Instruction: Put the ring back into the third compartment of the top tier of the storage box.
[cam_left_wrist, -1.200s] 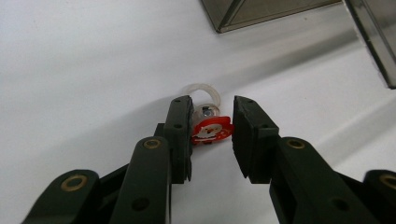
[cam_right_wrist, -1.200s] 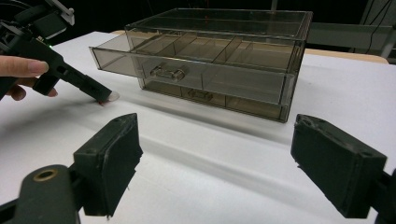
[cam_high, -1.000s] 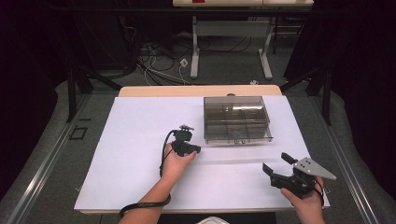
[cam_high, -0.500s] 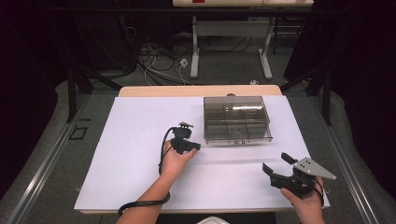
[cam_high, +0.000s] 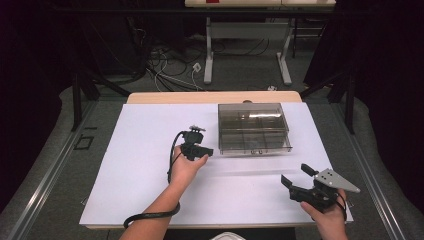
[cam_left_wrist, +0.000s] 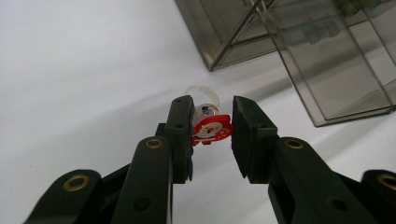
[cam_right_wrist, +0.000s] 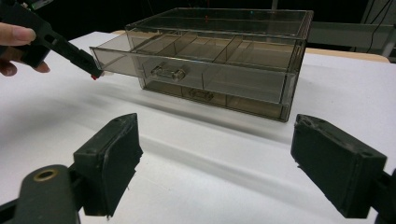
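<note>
While the left gripper pinches a small red ring just left of the open drawer, it seems picked but not yet stowed, the right gripper waiting wide open, empty.

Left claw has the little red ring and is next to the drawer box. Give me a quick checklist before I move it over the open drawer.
1. Grip on the red ring: it sits between the left claw jaws, off the table. Ok.
2. Grip firmness: a gap shows beside the right-hand jaw. Cannot tell.
3. Top drawer pulled out of the drawer box: ok.
4. Space in the drawer's near compartment: it looks bare from the right gripper view. Ok.
5. Right claw clear of the path: open, low at the table's near right, apart from the box. Ok.
6. Left claw height against the drawer rim: cannot tell.
</note>
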